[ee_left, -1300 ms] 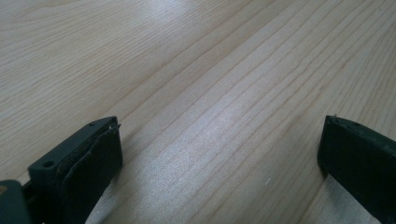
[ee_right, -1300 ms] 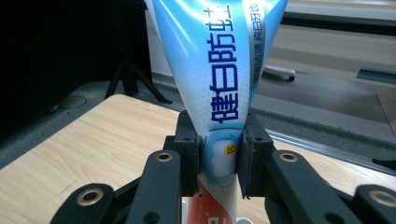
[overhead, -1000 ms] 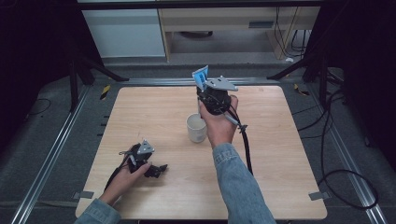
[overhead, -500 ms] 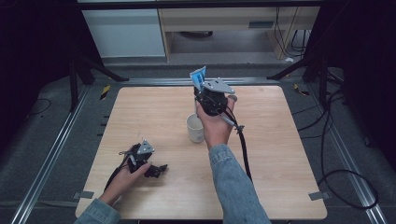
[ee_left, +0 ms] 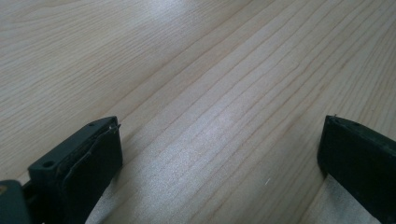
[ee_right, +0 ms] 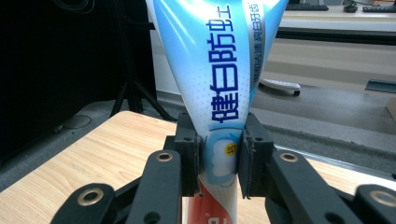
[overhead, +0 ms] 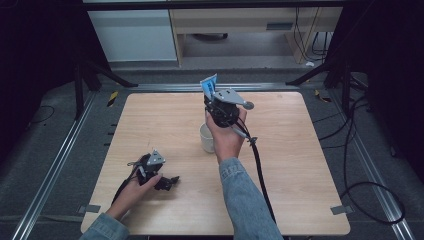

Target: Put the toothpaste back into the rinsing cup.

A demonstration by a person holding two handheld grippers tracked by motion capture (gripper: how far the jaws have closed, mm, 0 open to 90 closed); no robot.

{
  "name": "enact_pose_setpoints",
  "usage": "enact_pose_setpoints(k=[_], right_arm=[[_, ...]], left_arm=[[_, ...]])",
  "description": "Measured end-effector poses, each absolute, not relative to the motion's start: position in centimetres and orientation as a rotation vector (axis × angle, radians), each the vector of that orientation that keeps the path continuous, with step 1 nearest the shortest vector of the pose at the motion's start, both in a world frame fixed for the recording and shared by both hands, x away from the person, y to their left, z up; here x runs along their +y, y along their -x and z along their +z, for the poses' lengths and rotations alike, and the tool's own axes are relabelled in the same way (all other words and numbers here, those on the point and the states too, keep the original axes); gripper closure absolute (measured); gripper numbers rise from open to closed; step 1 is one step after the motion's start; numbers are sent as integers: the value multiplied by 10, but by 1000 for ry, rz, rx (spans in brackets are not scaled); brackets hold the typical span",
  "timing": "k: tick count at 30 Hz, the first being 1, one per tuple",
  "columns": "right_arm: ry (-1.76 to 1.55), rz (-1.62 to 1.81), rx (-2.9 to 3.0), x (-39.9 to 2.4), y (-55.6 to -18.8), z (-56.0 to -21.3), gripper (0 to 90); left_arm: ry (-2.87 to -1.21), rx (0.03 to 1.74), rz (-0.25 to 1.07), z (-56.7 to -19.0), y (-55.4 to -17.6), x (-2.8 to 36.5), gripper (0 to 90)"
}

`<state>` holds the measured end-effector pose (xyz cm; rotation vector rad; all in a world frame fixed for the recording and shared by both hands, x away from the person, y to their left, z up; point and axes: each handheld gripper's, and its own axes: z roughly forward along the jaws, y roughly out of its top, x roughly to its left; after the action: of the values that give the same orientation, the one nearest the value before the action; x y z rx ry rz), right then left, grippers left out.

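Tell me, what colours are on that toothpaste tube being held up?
Light blue and white with dark blue lettering, red near the bottom, on the toothpaste tube; clearest in the right gripper view.

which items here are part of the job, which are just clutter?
In the job: toothpaste tube, clamped in the right tongs; white cup beside that hand.

Lying about: left tongs, open, resting on the table; cables on the floor.

I see denim-blue sleeves on both forearms. My right gripper (overhead: 216, 96) is black, grey three-cornered plate on top, thick black cable trailing toward 5 o'clock. Left gripper (overhead: 172, 181) matches; brass-ringed screw holes on the right's linkage.
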<state>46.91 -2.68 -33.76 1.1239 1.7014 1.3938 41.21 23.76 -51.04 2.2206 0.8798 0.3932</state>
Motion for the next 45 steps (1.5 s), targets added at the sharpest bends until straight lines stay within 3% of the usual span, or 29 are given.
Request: enact_pose_setpoints(k=[45], right_arm=[[-1227,1355,1736,-25,-478,-401,727]], left_arm=[[-2223,879,392,-510,-412,238,0]])
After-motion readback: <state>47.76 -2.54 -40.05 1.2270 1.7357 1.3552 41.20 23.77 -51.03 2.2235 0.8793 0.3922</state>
